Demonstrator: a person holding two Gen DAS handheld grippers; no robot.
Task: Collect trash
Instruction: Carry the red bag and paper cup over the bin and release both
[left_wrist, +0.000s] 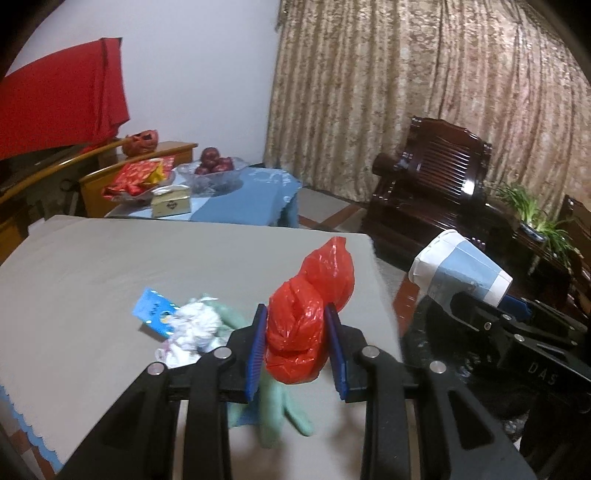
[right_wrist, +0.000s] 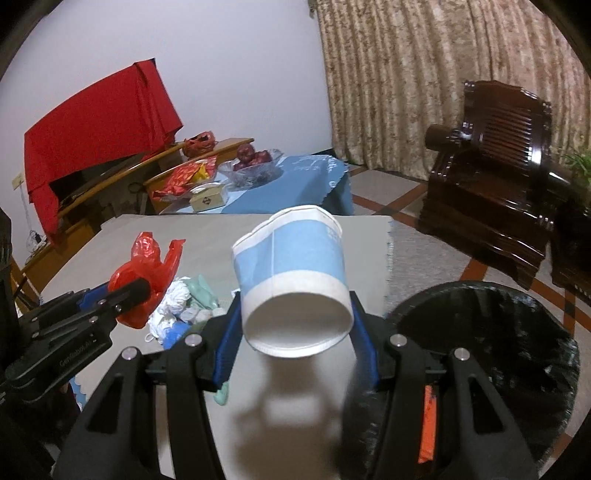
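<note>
bin (right_wrist: 491, 332) rim cut off; glove (left_wrist: 280, 410) half-hidden | heap blurred

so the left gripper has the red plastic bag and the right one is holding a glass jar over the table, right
Not a glass jar: the right gripper holds a blue and white paper cup, as the right wrist view shows. The left gripper does have the red plastic bag.

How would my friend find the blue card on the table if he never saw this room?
Look at the big gray table and find the trash heap near its front edge. At the left side of the heap, next to the crumpled white paper, lies the blue card. It is the only flat, bright blue thing there.
</note>
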